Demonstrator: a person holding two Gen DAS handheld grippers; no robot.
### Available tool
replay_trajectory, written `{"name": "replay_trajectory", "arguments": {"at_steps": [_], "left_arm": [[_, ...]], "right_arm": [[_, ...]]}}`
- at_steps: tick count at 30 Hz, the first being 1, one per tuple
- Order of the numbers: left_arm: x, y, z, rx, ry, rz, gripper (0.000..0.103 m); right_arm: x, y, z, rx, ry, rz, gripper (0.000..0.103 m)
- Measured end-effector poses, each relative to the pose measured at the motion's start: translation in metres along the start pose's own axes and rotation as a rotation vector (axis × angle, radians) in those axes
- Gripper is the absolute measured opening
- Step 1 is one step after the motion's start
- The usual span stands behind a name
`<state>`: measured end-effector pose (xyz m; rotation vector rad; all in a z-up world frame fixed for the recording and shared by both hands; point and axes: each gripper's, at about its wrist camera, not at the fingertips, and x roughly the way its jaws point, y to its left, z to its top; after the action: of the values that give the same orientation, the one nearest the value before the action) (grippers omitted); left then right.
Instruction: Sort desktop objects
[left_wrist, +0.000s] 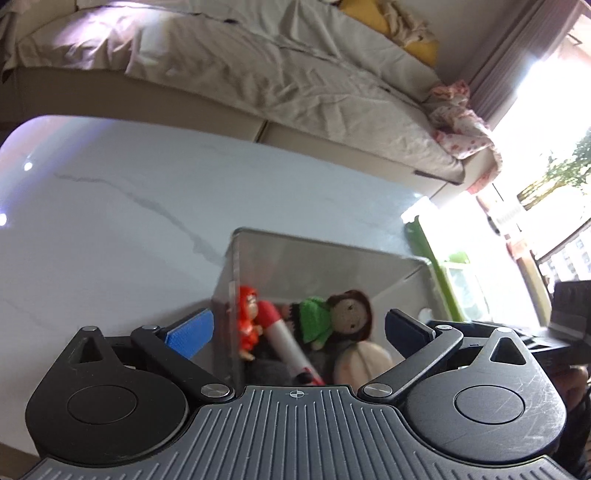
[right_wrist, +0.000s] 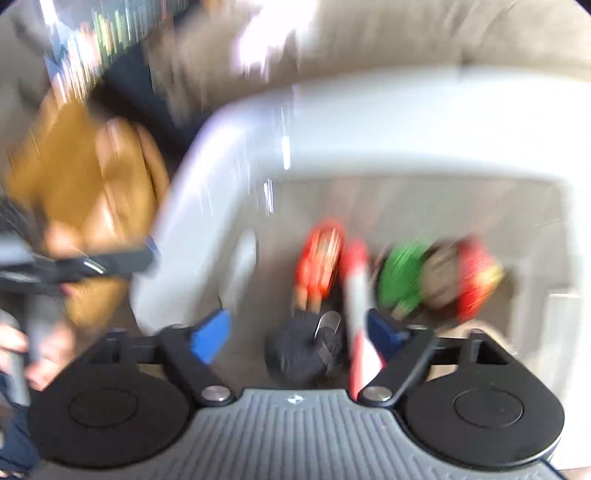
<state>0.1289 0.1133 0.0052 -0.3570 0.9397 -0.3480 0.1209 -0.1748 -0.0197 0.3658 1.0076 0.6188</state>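
A clear box (left_wrist: 325, 254) stands on the white marble table (left_wrist: 110, 206). In it lie an orange figure (left_wrist: 248, 321), a red-and-white marker (left_wrist: 284, 336), a doll in green (left_wrist: 332, 314) and a dark fuzzy item (left_wrist: 266, 371). My left gripper (left_wrist: 299, 332) is open above the box's near left corner, with one finger outside the wall. The right wrist view is blurred. My right gripper (right_wrist: 299, 334) is open over the same box (right_wrist: 369, 173), above a black fuzzy item (right_wrist: 303, 347). The marker (right_wrist: 356, 291) lies close to its right finger, unpinched, beside the orange figure (right_wrist: 319, 258) and the doll (right_wrist: 400, 280).
A bed with crumpled sheets (left_wrist: 258, 74) runs behind the table, and a bright window (left_wrist: 546, 110) is at the right. In the right wrist view a brown leather cushion (right_wrist: 85, 184) sits left of the table, and a hand (right_wrist: 14, 343) shows at the left edge.
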Motion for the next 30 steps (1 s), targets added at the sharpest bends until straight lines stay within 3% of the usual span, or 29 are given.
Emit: {"name": "replay_trajectory", "arguments": {"at_steps": [3, 5, 9, 11, 15, 17, 19, 21, 24, 26, 30], "left_arm": [[0.019, -0.057, 0.007, 0.062, 0.005, -0.076, 0.103], [0.038, -0.102, 0.008, 0.126, 0.033, -0.118, 0.103], [0.092, -0.193, -0.010, 0.245, 0.126, -0.196, 0.103], [0.124, -0.236, -0.024, 0.266, 0.175, -0.303, 0.103], [0.207, -0.292, -0.059, 0.149, 0.170, -0.643, 0.103], [0.257, -0.302, -0.083, 0.037, 0.133, -0.702, 0.103], [0.305, -0.302, -0.105, -0.097, 0.144, -0.723, 0.103], [0.358, -0.293, -0.125, -0.243, 0.225, -0.730, 0.103], [0.407, -0.268, -0.141, -0.449, 0.318, -0.628, 0.103], [0.421, -0.258, -0.140, -0.475, 0.327, -0.617, 0.103], [0.434, -0.253, -0.132, -0.418, 0.291, -0.533, 0.103]], "right_arm": [[-0.089, -0.049, -0.029, 0.115, -0.301, -0.005, 0.100], [-0.127, -0.089, -0.055, 0.240, -0.426, -0.013, 0.100], [-0.161, -0.160, -0.127, 0.429, -0.573, -0.055, 0.100], [-0.172, -0.187, -0.161, 0.489, -0.639, -0.117, 0.100], [-0.192, -0.257, -0.232, 0.699, -0.877, -0.219, 0.100], [-0.191, -0.283, -0.264, 0.814, -0.967, -0.207, 0.100], [-0.187, -0.304, -0.292, 0.907, -1.046, -0.162, 0.100], [-0.169, -0.322, -0.313, 0.932, -1.083, -0.040, 0.098], [-0.147, -0.336, -0.328, 0.966, -1.055, 0.077, 0.097], [-0.146, -0.340, -0.327, 0.955, -1.055, 0.046, 0.098], [-0.156, -0.344, -0.296, 0.897, -1.041, -0.068, 0.098]]}}
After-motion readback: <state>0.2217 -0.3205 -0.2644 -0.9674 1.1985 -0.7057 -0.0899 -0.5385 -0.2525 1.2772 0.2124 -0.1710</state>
